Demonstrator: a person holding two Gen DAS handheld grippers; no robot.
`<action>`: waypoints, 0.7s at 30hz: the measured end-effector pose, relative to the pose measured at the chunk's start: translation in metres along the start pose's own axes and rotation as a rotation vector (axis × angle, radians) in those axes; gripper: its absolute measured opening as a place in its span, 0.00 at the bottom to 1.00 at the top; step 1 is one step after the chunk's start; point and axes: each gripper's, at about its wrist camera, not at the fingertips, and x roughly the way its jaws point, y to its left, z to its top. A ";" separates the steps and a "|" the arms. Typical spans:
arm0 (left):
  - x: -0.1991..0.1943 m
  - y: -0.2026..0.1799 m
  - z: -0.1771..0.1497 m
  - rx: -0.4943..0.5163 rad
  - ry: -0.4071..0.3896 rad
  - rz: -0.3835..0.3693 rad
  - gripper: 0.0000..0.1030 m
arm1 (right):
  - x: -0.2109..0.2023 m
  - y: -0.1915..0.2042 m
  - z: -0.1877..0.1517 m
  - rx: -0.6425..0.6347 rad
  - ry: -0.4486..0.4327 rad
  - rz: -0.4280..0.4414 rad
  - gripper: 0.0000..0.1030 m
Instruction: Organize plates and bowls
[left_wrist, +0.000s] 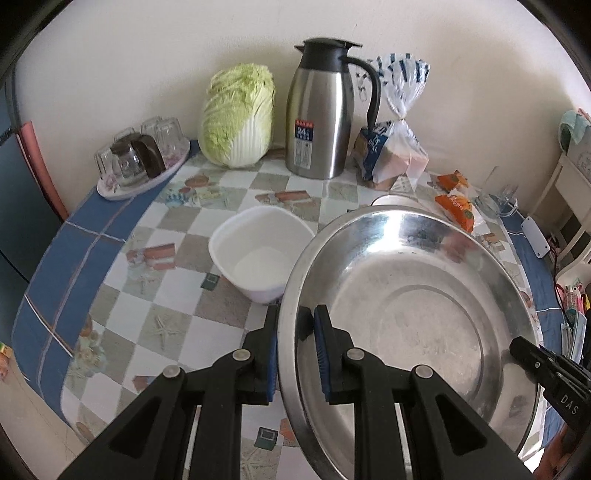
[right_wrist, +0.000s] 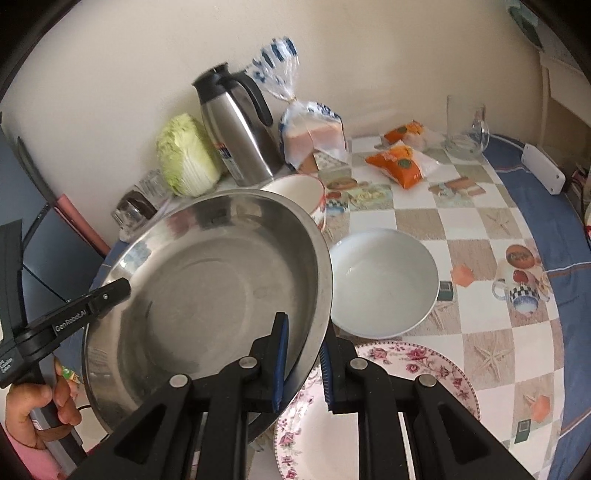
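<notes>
A large steel basin (left_wrist: 406, 295) is held above the table by both grippers. My left gripper (left_wrist: 295, 347) is shut on its left rim. My right gripper (right_wrist: 303, 354) is shut on its right rim; the basin fills the left of the right wrist view (right_wrist: 207, 295). A white square bowl (left_wrist: 258, 247) sits left of the basin. A white round bowl (right_wrist: 384, 280) sits right of it, and a floral plate (right_wrist: 417, 373) lies in front, partly under the right gripper. A patterned bowl (right_wrist: 306, 192) shows behind the basin.
Along the wall stand a cabbage (left_wrist: 236, 114), a steel thermos jug (left_wrist: 321, 110), a bread bag (left_wrist: 395, 147), and a tray of upturned glasses (left_wrist: 140, 155). Orange snack packs (right_wrist: 402, 162), a glass jug (right_wrist: 465, 125) and a white power strip (right_wrist: 543, 170) are at the right.
</notes>
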 end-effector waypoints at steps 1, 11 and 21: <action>0.003 0.001 -0.001 -0.005 0.005 -0.001 0.18 | 0.003 0.000 0.000 0.000 0.009 0.000 0.17; 0.023 0.018 -0.013 -0.051 0.025 -0.017 0.18 | 0.021 0.011 -0.005 -0.041 0.070 -0.030 0.18; 0.034 0.026 -0.022 -0.060 0.067 0.001 0.18 | 0.038 0.018 -0.006 -0.081 0.118 -0.057 0.18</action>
